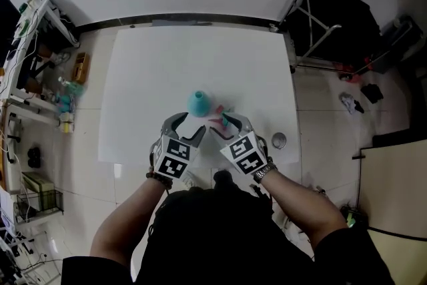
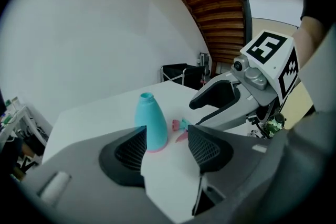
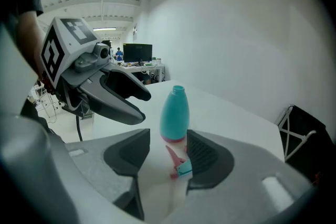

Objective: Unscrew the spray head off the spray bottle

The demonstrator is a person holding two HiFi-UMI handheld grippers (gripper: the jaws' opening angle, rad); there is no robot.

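Left gripper: jaws released, nothing grasped.
Right gripper: jaws released, grasping nothing; spray head seen between them, untouched.
Spray head: off, lying just right of the bottle.
Spray bottle: upright, neck open, head-view centre.
Table: white, under both.

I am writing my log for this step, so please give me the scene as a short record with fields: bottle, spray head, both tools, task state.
bottle: teal, upright on the white table, neck open, no head on it
spray head: off, lying on the table beside the bottle's base
left tool: jaws apart, nothing gripped
right tool: jaws apart, nothing gripped
task state: head appears already unscrewed and set down
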